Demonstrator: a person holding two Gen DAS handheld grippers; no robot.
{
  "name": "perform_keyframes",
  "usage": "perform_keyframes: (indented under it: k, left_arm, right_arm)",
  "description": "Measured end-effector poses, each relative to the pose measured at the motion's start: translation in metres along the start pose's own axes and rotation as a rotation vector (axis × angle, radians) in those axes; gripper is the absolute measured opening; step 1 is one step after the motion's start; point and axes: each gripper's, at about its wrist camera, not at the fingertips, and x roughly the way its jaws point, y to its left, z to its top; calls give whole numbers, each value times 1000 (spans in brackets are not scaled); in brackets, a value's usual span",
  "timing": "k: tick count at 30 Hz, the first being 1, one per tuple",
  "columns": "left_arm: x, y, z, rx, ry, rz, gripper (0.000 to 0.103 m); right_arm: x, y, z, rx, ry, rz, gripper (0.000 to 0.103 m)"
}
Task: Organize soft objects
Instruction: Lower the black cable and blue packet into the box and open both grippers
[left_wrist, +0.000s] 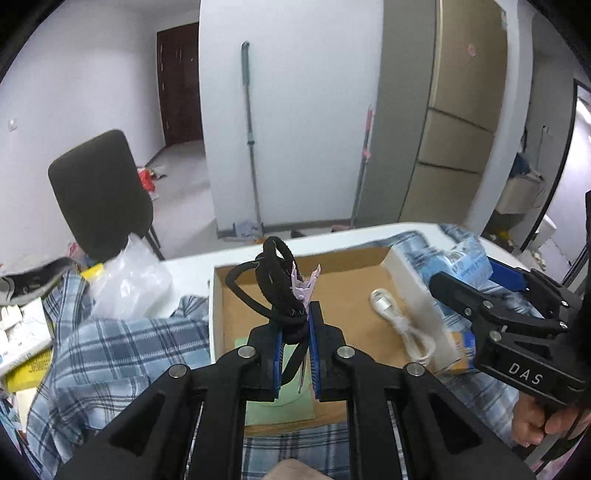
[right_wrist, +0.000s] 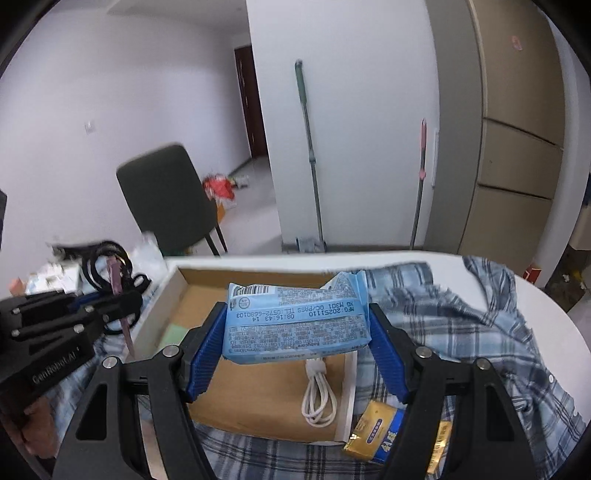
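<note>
A bundle of black hair ties (left_wrist: 275, 291) is being clamped by the left gripper (left_wrist: 295, 339), and a blue wet-wipe pack (right_wrist: 295, 321) by the right gripper (right_wrist: 295, 350), both above the open cardboard box (right_wrist: 258, 391).

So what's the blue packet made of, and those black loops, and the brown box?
The blue packet looks like thin, slightly shiny plastic film: it crinkles and has crimped ends, squeezed in the right gripper. The black loops look like stretchy matte fabric hair ties, bunched in the left gripper. The brown box looks like dull cardboard, white outside.
</note>
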Motion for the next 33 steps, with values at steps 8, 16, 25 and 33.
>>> perform_keyframes:
  k: [8,16,25,33]
  left_arm:
    - [28,14,-16,-32,70,-21,13]
    - [38,23,-19,-45,101,-13,13]
    - [40,18,-20,-22,111,9,24]
    - [34,20,-17,-31,93,23,35]
  right_arm:
    - [29,11,-23,-50,93,25,72]
    - [38,21,-34,-89,130,36,73]
    - [44,25,-39,-112,159,34,76]
    - [39,26,-38,-122,155,25,78]
